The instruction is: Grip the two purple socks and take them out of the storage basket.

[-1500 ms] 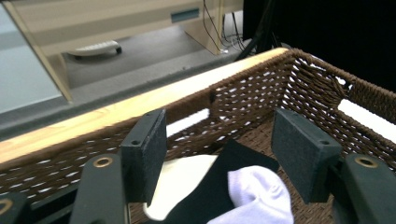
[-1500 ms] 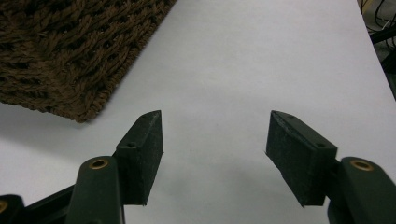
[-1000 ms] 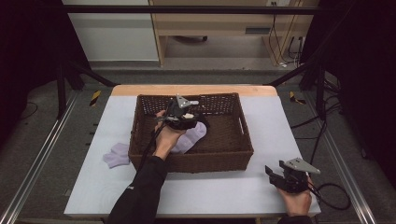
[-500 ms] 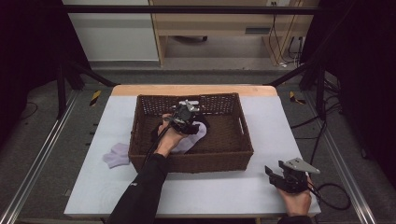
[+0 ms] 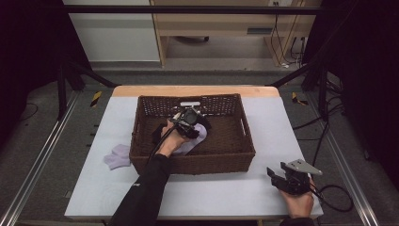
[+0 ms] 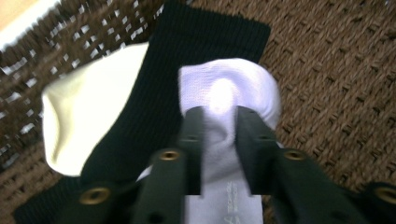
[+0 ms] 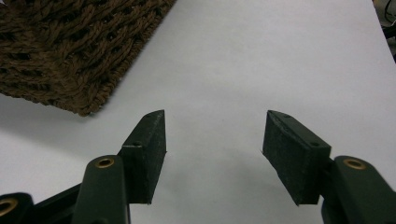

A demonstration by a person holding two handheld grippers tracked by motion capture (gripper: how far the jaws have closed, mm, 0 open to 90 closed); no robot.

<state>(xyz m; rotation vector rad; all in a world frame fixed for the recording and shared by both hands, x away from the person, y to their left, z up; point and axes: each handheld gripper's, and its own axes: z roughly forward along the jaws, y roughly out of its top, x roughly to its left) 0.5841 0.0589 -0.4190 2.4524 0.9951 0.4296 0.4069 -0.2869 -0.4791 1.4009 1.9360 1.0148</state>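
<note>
Socks: three in basket, one lavender sock outside. Left tool pinching white sock; right tool released.

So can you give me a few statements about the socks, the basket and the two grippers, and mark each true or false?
1. The left gripper is shut on a white sock inside the basket. True.
2. The right gripper holds a sock. False: its fingers are apart with nothing between them, over the bare table.
3. A black sock lies in the basket under the white sock. True.
4. The basket is tipped on its side. False: it sits upright on the table.
5. A pale purple sock lies on the table outside the basket. True.
</note>
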